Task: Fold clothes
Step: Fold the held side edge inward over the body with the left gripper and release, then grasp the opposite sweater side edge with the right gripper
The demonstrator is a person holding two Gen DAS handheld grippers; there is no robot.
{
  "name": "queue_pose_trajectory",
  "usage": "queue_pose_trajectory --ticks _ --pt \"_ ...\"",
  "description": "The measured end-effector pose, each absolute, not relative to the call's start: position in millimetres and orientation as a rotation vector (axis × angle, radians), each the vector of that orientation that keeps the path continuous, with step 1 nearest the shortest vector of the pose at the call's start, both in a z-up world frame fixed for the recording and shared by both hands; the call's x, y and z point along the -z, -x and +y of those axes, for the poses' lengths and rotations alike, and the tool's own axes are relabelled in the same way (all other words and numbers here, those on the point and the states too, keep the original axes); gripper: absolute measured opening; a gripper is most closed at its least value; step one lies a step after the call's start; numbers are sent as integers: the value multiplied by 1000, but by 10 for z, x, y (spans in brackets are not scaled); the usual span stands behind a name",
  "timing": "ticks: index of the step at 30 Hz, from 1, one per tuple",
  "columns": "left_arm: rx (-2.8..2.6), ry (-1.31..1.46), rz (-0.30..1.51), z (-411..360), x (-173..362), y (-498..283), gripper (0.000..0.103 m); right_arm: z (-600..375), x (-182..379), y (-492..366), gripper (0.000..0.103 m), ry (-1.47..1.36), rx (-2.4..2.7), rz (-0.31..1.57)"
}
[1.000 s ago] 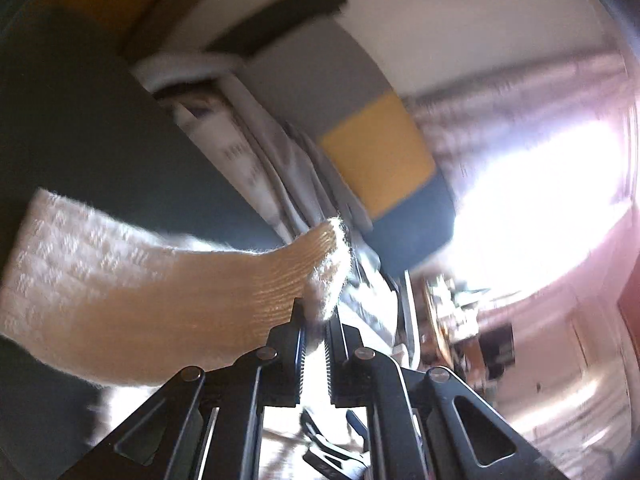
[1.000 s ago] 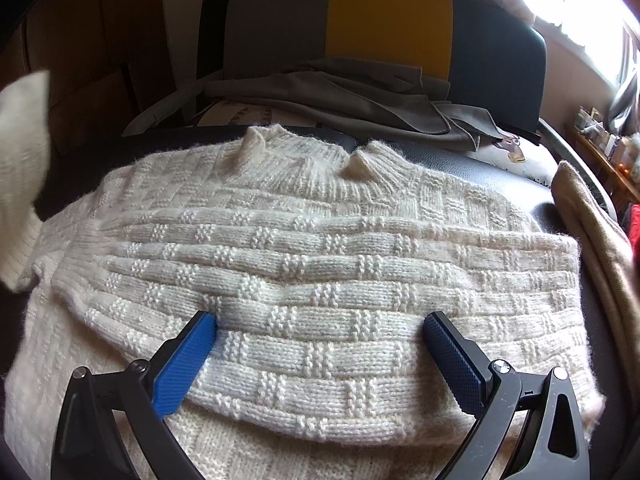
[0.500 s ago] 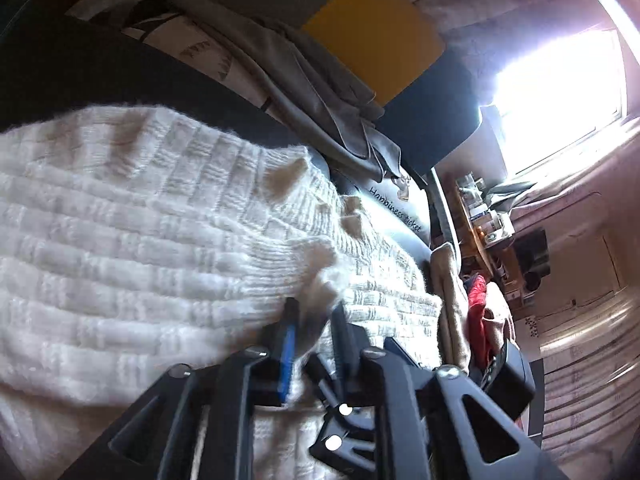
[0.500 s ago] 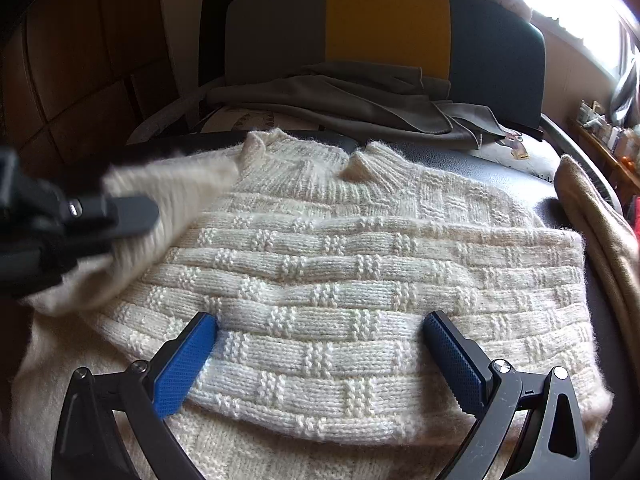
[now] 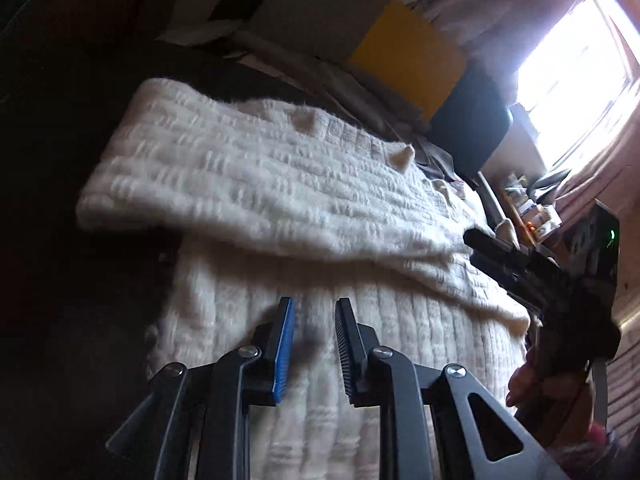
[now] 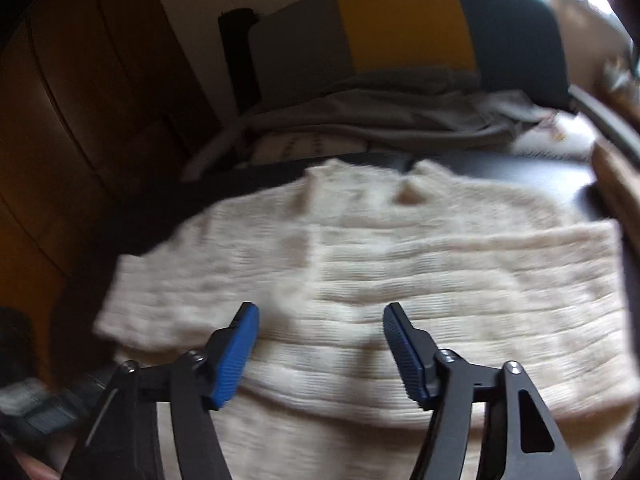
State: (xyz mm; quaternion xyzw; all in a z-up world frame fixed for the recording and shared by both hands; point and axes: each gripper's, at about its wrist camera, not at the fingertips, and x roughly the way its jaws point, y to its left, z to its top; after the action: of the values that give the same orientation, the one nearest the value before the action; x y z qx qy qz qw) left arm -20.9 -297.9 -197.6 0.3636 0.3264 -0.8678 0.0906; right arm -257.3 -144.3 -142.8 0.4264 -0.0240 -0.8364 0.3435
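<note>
A: From the left wrist view, what's around us?

B: A bright window (image 5: 576,76) at the far right, and a grey, yellow and dark blue panelled backrest (image 5: 404,60) behind a dark padded surface (image 5: 60,184). A cream cable-knit sweater (image 5: 280,184) lies spread on that surface, with one sleeve folded across its body as a thick band. Crumpled grey clothing (image 5: 360,84) sits between the sweater's collar and the backrest.

A: And the left hand-held gripper (image 5: 314,344)?

B: It hovers over the lower part of the sweater, its fingers parted by a narrow gap with nothing between them. The right hand-held gripper (image 5: 520,268) shows at the right edge, over the sweater's far side.

A: Now the right wrist view?

B: It's blurred. Brown wooden panelling (image 6: 80,120) fills the left, and the same backrest (image 6: 404,28) stands at the top with the grey clothing (image 6: 380,120) heaped below it. The sweater (image 6: 400,264) lies flat on the dark surface (image 6: 500,168), collar towards the backrest.

A: The gripper (image 6: 320,344) there?

B: Spread wide above the sweater's middle, blue pads (image 6: 236,356) apart, gripping nothing.
</note>
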Motion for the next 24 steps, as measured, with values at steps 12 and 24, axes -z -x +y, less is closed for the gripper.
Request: queue_pose_trajectory --ticks 12,24 --pt "2625 -983 1128 -3106 2111 6 20 -1587 1724 2618 44 -1283 1939 -664" --pt "2598 -977 1198 -3319 2036 141 24 -2078 990 2628 8 -1203 2088 -329"
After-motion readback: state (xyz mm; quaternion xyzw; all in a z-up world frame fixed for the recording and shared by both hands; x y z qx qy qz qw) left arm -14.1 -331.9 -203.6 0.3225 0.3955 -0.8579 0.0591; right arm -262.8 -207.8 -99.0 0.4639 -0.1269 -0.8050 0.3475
